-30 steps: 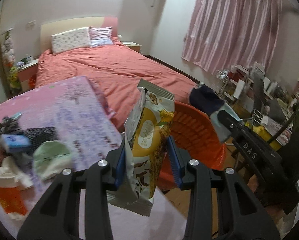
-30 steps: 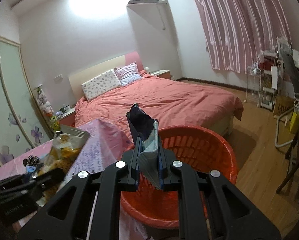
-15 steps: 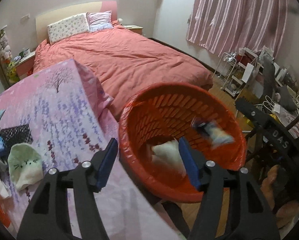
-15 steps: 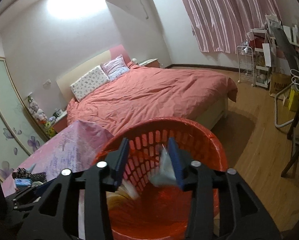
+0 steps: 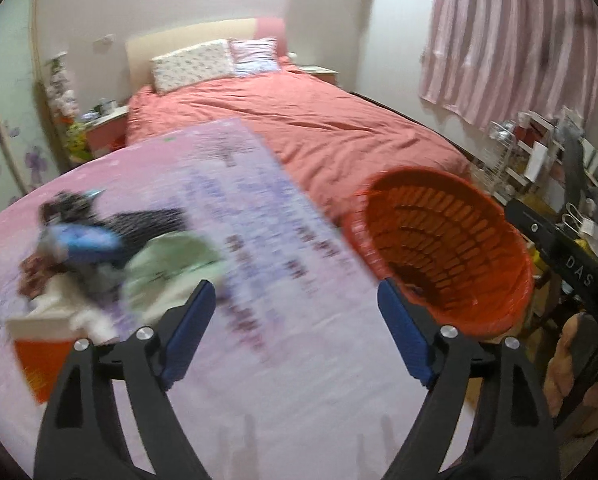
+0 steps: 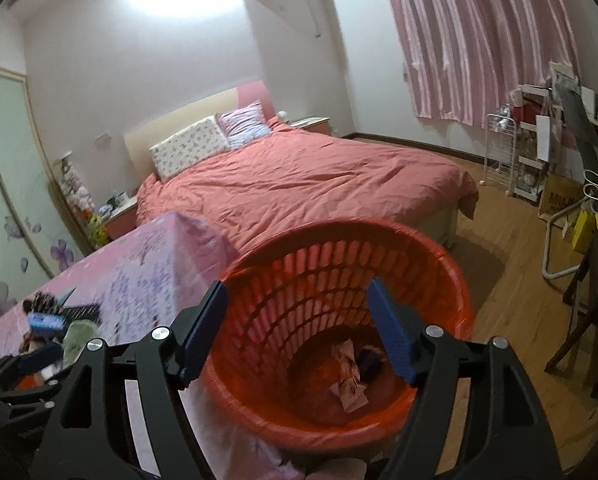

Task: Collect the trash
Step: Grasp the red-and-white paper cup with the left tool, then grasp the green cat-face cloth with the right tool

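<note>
An orange slatted basket (image 6: 439, 264) stands beside the pink-clothed table (image 5: 279, 360). My right gripper (image 6: 297, 320) hangs over the basket's mouth, its jaws opening with nothing between them. Two wrappers lie on the basket's bottom: a pale one (image 6: 349, 388) and a dark one (image 6: 369, 360). My left gripper (image 5: 295, 320) is above the table, left of the basket (image 5: 459, 240), jaws opening and empty. A blurred pile lies on the table's left side: a blue packet (image 5: 87, 244), a pale green soft item (image 5: 171, 268), a dark item (image 5: 147, 220) and an orange-and-white carton (image 5: 39, 356).
A bed with a salmon cover (image 6: 299, 180) stands behind the table and basket. Cluttered shelves and a wire rack (image 6: 535, 152) line the right wall under pink curtains. A dark chair (image 6: 591, 312) is at the right on the wooden floor (image 6: 511, 272).
Both grippers opened and let go of their wrappers, which fell into the basket. The left gripper then swung left from over the basket to above the table.
</note>
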`<state>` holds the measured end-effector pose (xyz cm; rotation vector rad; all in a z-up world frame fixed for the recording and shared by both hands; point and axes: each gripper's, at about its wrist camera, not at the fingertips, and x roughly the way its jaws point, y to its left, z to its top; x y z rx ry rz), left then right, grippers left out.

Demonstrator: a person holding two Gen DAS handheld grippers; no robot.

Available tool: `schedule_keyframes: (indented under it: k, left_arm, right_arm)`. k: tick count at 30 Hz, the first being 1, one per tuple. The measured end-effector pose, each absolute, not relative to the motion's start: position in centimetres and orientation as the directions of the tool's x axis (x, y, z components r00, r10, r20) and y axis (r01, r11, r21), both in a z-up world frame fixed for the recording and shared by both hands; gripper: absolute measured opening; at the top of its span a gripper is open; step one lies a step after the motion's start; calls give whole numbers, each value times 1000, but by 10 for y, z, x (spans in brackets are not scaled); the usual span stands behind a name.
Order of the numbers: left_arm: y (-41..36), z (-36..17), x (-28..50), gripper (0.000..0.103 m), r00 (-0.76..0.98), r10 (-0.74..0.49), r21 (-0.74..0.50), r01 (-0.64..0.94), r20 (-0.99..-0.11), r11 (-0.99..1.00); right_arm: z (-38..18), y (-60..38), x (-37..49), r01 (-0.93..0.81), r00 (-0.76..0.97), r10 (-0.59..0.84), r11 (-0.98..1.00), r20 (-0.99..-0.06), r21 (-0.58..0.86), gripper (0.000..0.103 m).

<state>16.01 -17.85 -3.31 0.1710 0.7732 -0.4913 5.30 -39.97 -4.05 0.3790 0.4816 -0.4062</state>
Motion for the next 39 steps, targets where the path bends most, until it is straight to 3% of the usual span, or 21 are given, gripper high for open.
schedule_keyframes:
  k: [11, 24, 27, 28, 29, 39]
  left_arm:
    - [-30, -31, 148, 98, 753, -95, 45, 163, -652, 986]
    - [-20, -67, 179, 98, 684, -64, 34, 129, -726, 991]
    - [-18, -71, 185, 88, 676, -69, 23, 126, -734, 992]
    - [-16, -73, 187, 77, 666, -82, 8, 132, -742, 991]
    - [-12, -74, 189, 74, 651, -100, -12, 138, -752, 990]
    - [56, -71, 188, 73, 662, -21, -8, 24, -749, 1000]
  right_arm:
    - [-53, -320, 73, 322, 802, -139, 920, -581, 224, 79]
    - [-64, -256, 95, 202, 771, -55, 966, -634, 162, 79]
    - [-65, -250, 98, 190, 769, -47, 969, -638, 157, 79]
    - [-65, -248, 100, 187, 768, -45, 970, -639, 156, 79]
    - [-66, -246, 102, 183, 767, -43, 971, -640, 155, 79]
    - [-67, -224, 129, 141, 750, -1, 977, -662, 158, 79]
